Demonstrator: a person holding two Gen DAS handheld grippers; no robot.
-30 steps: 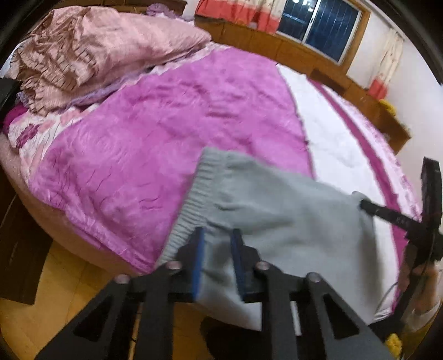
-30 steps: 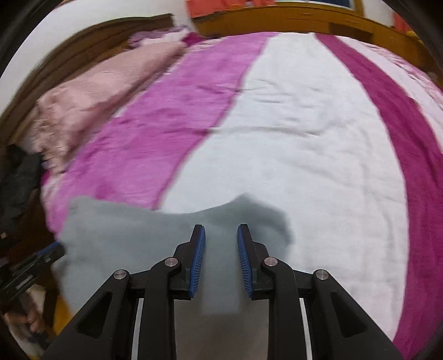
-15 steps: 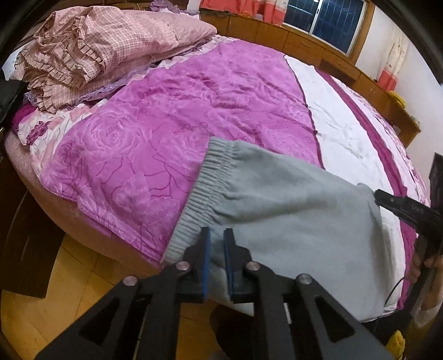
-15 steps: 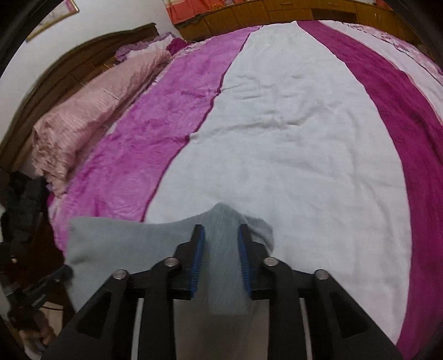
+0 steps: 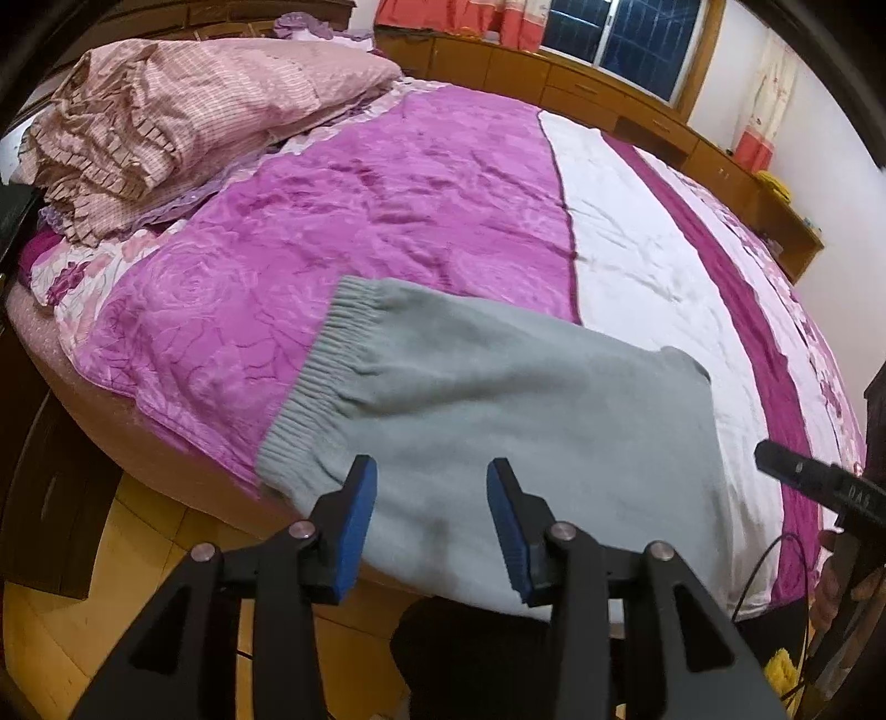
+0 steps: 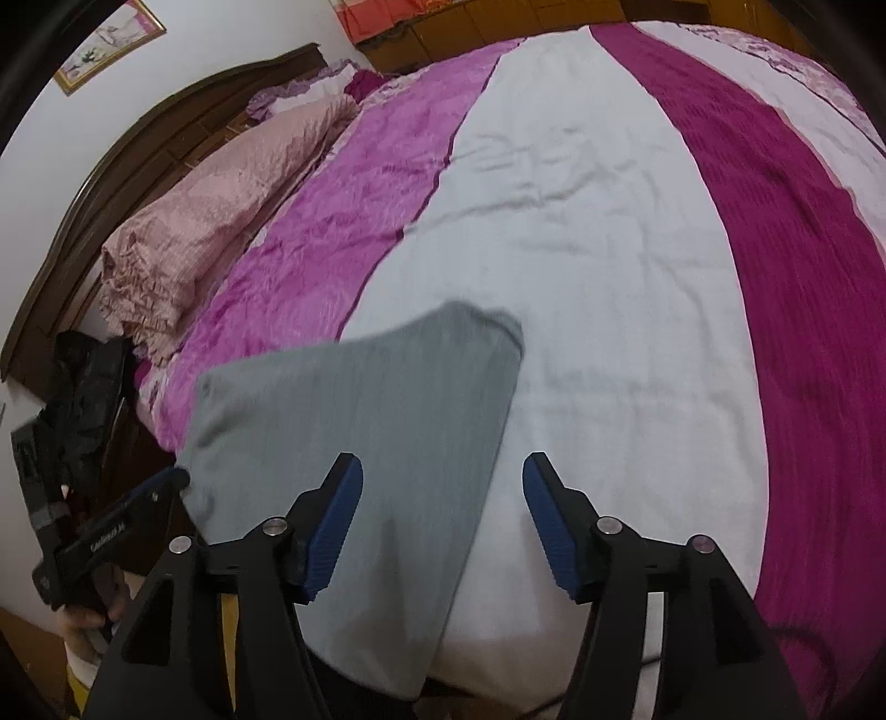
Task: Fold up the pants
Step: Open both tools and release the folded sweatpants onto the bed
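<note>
- Two black hand-held grippers with blue pads, the left gripper (image 5: 431,518) and the right gripper (image 6: 443,523), are both spread wide and hold nothing.
- Just past them lie the soft grey folded pants (image 5: 498,421) at the near edge of the pink and white quilted bed (image 5: 421,183).
- Pants run sideways; the ribbed waistband (image 5: 326,360) is nearer the left gripper.

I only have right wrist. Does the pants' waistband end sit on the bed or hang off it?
Observer: On the bed. In the left wrist view the ribbed waistband lies on the pink quilt, near the bed's edge.
Operator: Left tool gripping anything?
Observer: No. The left tool is open, with the pants lying flat beyond its blue pads.
Operator: Anything beyond the far side of the bed?
Observer: A dark window above wooden cabinets.
</note>
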